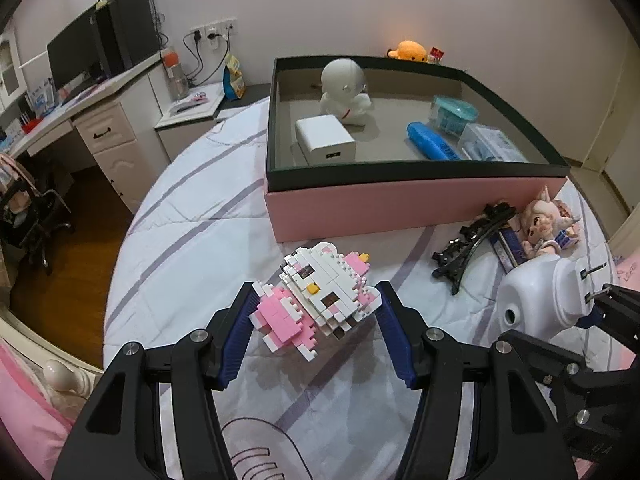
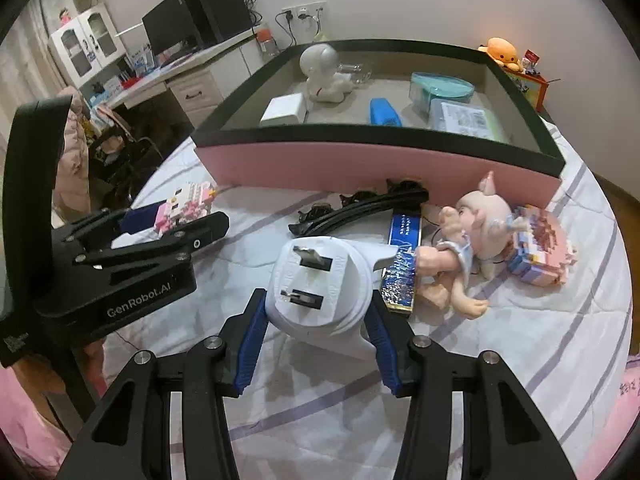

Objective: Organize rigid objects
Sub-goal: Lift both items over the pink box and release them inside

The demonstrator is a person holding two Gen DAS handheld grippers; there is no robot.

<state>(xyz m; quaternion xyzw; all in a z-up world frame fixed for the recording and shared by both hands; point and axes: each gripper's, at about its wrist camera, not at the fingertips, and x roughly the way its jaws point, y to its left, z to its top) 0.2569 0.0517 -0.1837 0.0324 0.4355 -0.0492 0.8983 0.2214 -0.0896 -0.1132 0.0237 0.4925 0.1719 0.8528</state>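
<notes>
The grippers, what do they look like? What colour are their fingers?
Both the left gripper and the right gripper have chunky black plastic frames with silver bolts. Their fingers wear ribbed blue pads. White lettering, "GenRobot.AI", marks the left one's side.

Both grippers: black plastic frames, ribbed blue pads on jaws, silver screws; left gripper (image 2: 172, 220) marked "GenRobot.AI" in white.

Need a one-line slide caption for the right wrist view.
Right gripper jaws clamp a white plug-in device above the bedspread, pink storage box ahead.
</notes>
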